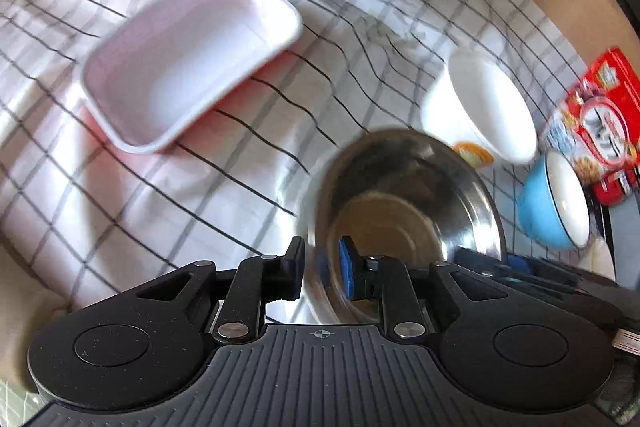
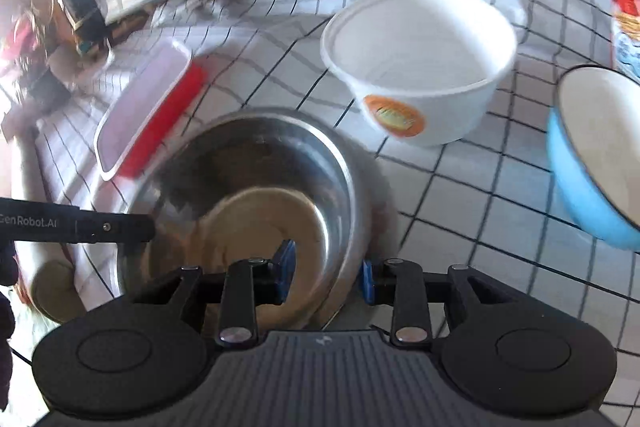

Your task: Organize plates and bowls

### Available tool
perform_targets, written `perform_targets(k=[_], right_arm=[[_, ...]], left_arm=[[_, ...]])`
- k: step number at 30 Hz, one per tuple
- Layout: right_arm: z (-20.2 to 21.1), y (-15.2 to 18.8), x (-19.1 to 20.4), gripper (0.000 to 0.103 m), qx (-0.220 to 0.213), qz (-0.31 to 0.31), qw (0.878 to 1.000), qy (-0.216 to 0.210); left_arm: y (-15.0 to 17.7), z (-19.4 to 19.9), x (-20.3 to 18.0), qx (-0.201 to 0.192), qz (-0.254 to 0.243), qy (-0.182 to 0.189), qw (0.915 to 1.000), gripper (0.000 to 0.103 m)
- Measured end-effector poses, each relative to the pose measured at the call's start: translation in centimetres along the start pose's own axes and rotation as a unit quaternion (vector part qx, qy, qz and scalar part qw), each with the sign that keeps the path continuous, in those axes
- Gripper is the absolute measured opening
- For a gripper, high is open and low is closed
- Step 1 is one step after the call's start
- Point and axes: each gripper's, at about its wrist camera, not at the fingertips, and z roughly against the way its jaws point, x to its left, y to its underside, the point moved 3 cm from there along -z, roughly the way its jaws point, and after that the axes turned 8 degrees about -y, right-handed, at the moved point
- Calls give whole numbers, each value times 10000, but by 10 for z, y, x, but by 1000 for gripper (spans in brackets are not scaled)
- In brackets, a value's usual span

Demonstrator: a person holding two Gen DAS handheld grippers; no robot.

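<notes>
I have the round stainless-steel bowl [image 2: 256, 203] gripped from both sides, which I judge is to keep such a wide, slippery, thin-walled thing level. My left gripper [image 1: 320, 267] has its jaws clamped across the rim at the bowl's left, one blue pad inside the wall and one outside. My right gripper [image 2: 326, 277] does the same on the near right rim, jaws closed onto the steel wall. In the right wrist view the left gripper's black finger [image 2: 80, 227] reaches in from the left edge. Both grippers point steeply down at the white cloth with a black grid [image 1: 200, 187] covering the surface, and the blur leaves me unable to say whether the bowl rests on it or hangs just above. Left of it lies the rectangular dish, red outside and white inside [image 1: 188, 59]; beyond on the right stand the white bowl with an orange label [image 2: 420, 67] and the blue bowl with a white inside [image 2: 592, 155], likely nesting partners
</notes>
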Motion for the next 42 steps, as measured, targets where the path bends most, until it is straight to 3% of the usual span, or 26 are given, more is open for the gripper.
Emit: perform_targets(k=[5, 8, 11, 17, 19, 26, 31, 42], right_arm=[[8, -10, -14, 52, -251, -29, 9995, 179], [-8, -12, -24, 52, -130, -238, 9990, 351], [-22, -11, -30, 52, 44, -526, 9985, 169], [-40, -9, -25, 54, 100, -658, 9978, 64], [-41, -10, -19, 52, 155, -652, 9977, 23], [-35, -4, -24, 38, 195, -845, 9962, 18], [-23, 3, -30, 38, 112, -978, 9951, 60], [18, 32, -65, 38, -11, -1410, 9888, 480]], left_arm=[[-6, -4, 5, 42, -51, -55, 10000, 29], [-8, -11, 1, 81, -197, -106, 9997, 29], [-9, -21, -2, 138, -358, -207, 9990, 37], [-15, -48, -1, 391, -321, -38, 9987, 37], [-16, -57, -1, 546, -262, 70, 9981, 29], [-20, -62, -6, 805, -214, 123, 9964, 29], [-15, -61, -22, 847, -595, -74, 9946, 32], [3, -69, -73, 1106, -1140, 314, 9868, 32]])
